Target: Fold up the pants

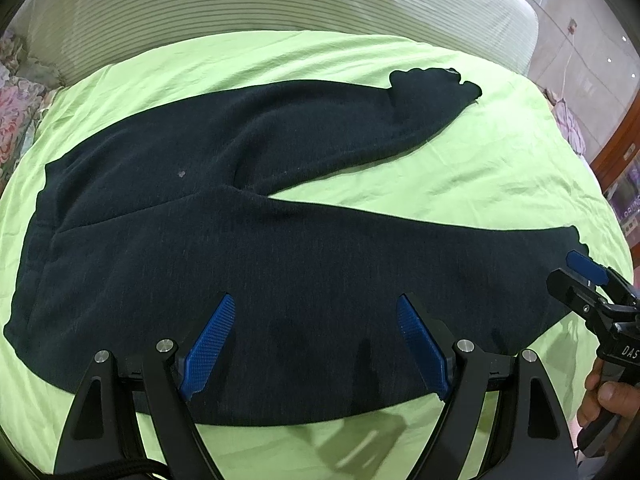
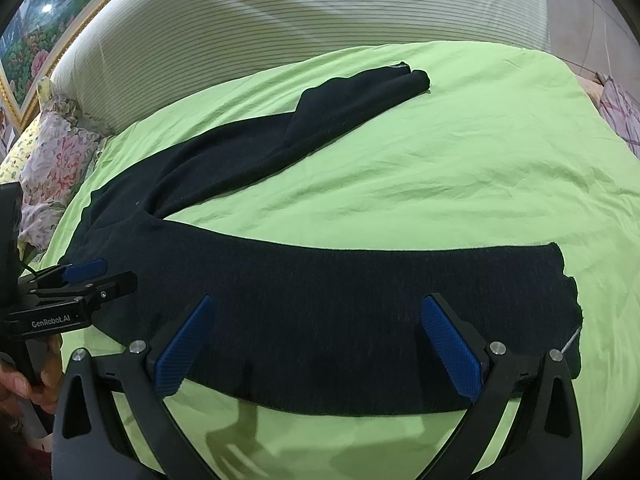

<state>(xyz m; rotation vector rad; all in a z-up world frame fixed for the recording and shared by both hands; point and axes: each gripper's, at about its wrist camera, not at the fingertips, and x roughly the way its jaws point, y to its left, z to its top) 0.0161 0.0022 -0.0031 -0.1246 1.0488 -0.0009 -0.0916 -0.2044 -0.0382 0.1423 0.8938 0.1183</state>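
Note:
Dark navy pants (image 1: 200, 220) lie flat on a lime-green bed sheet (image 1: 480, 168), waist to the left and the two legs spread in a V towards the right. My left gripper (image 1: 314, 298) hovers open over the near leg's front edge, nothing between its blue pads. My right gripper (image 2: 318, 300) is open too, over the same leg (image 2: 360, 300) nearer its cuff (image 2: 560, 280). The far leg's cuff (image 2: 408, 80) lies by the headboard. Each gripper shows in the other's view: the right gripper (image 1: 562, 274) at the right edge, the left gripper (image 2: 120, 273) at the left edge.
A striped padded headboard (image 2: 320, 12) runs behind the bed. Floral pillows (image 2: 60, 160) sit at the left, below a framed flower painting (image 2: 36, 48). Wooden furniture (image 1: 616, 152) stands beyond the bed's right side. A person's hand (image 1: 608, 396) holds the right gripper's handle.

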